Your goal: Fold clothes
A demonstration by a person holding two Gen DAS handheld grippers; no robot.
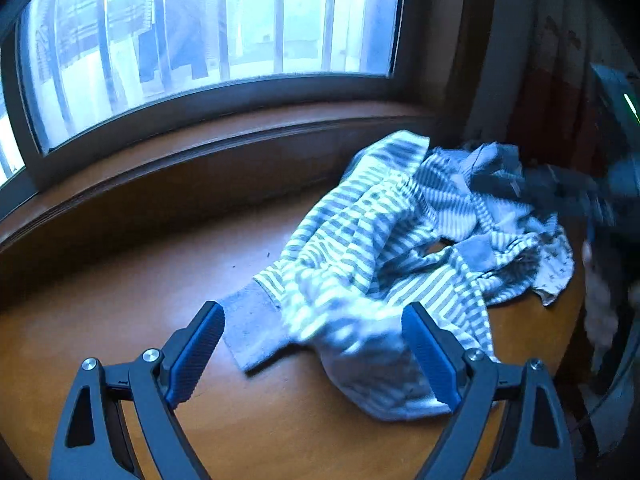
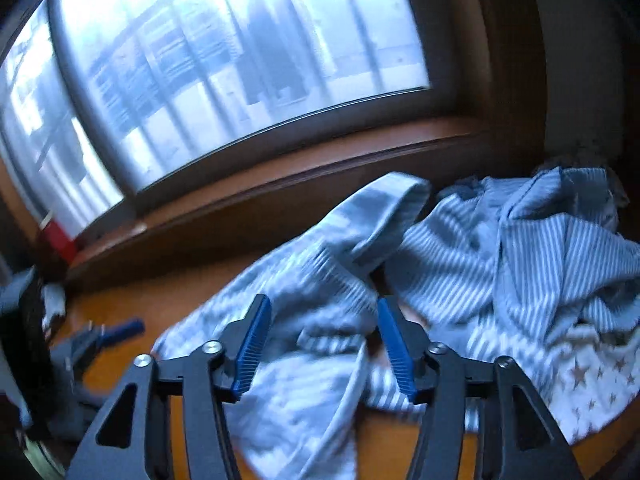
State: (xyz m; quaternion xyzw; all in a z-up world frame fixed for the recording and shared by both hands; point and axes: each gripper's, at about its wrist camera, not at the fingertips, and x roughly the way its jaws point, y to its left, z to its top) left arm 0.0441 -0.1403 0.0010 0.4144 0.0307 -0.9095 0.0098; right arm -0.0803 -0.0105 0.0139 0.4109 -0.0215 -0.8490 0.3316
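Note:
A crumpled heap of grey-and-white striped clothes (image 1: 384, 240) lies on the wooden table (image 1: 120, 320) below the window. My left gripper (image 1: 314, 354) is open, its blue pads astride the near sleeve and grey cuff (image 1: 248, 328), just above the cloth. In the right wrist view the same heap (image 2: 500, 248) spreads from centre to right, with a star-print white piece (image 2: 592, 384) at the right. My right gripper (image 2: 324, 344) is open over a striped fold. The right gripper also shows blurred at the right edge of the left wrist view (image 1: 580, 196).
A window (image 1: 208, 24) with a wooden sill (image 1: 224, 140) runs along the far side of the table. A curtain (image 1: 560, 80) hangs at the right. The left gripper (image 2: 116, 332) shows at the left in the right wrist view. A red object (image 2: 60, 236) stands on the sill.

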